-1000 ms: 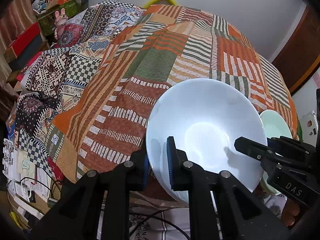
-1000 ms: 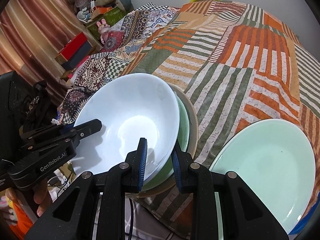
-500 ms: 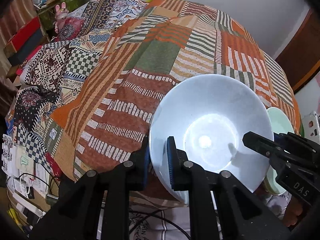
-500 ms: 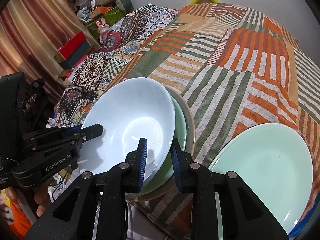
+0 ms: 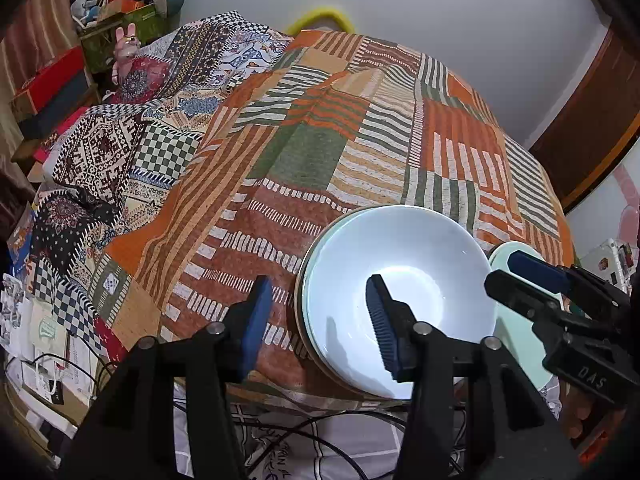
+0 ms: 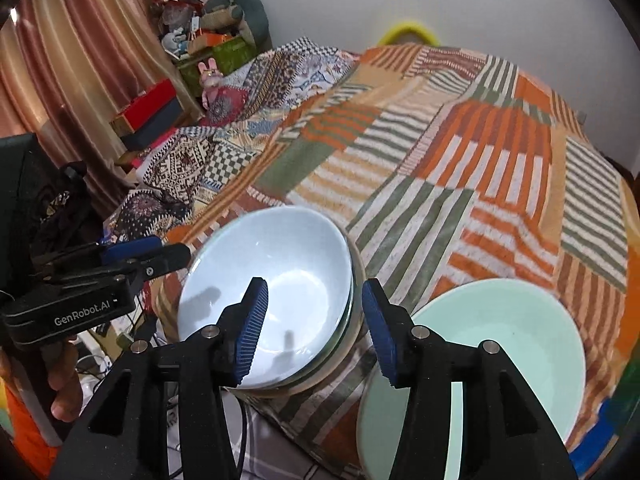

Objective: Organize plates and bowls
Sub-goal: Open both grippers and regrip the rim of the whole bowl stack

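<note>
A pale blue bowl (image 5: 404,276) (image 6: 280,280) sits nested on top of a stack of bowls (image 6: 352,320) at the near edge of the bed. My left gripper (image 5: 316,320) is open, its jaws straddling the bowl's near left rim without holding it. My right gripper (image 6: 312,328) is open, its jaws either side of the stack's near right rim. A mint green plate (image 6: 508,356) (image 5: 520,344) lies on the bedspread to the right of the stack. Each gripper shows in the other's view, the right (image 5: 532,280) and the left (image 6: 148,256).
A striped patchwork bedspread (image 5: 360,140) (image 6: 460,168) covers the bed. Patterned quilts (image 5: 120,148) are heaped at the left. Boxes and toys (image 6: 168,100) stand by the curtain. Cables and papers (image 5: 48,344) lie on the floor below the bed edge.
Both grippers opened and let go of the pale blue bowl, which now rests settled in the stack. The left gripper drew back a little.
</note>
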